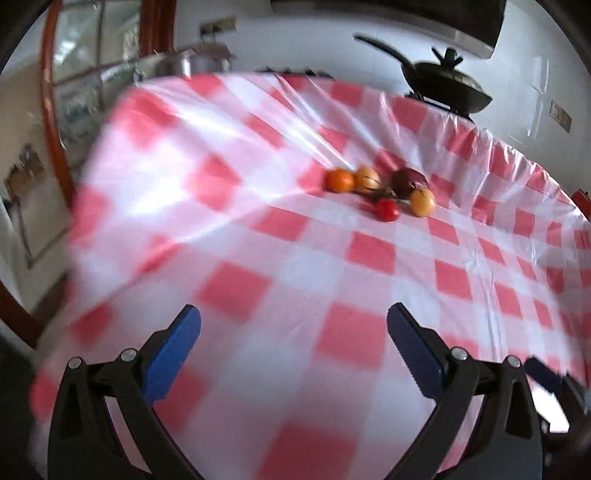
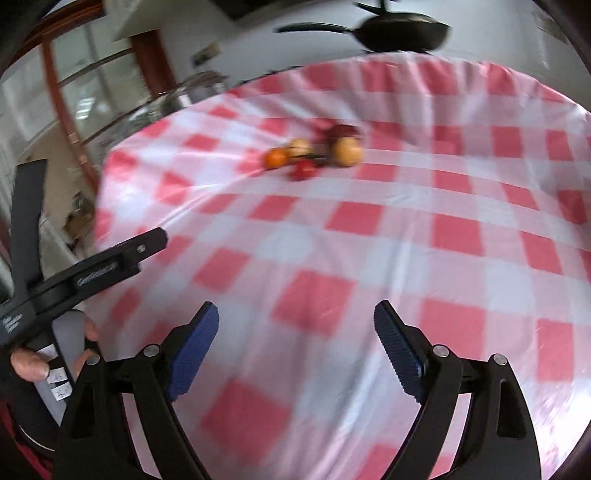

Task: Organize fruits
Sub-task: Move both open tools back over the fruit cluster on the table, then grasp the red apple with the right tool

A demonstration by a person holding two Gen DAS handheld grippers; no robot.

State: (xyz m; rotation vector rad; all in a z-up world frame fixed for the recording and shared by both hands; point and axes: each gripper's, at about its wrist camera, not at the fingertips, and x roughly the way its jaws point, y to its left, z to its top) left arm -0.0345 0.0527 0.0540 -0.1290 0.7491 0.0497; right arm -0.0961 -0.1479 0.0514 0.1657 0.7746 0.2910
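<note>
A small cluster of fruits lies on the red-and-white checked tablecloth, far from both grippers. In the left wrist view I see an orange fruit, a pale yellow fruit, a dark red-purple fruit, a yellow fruit and a small red fruit. The same cluster shows blurred in the right wrist view, with the orange fruit and the yellow fruit. My left gripper is open and empty. My right gripper is open and empty.
A dark wok with a long handle stands behind the table's far edge, also in the right wrist view. Metal pots sit at the back left. The left gripper's body and the hand holding it are at the right view's left side.
</note>
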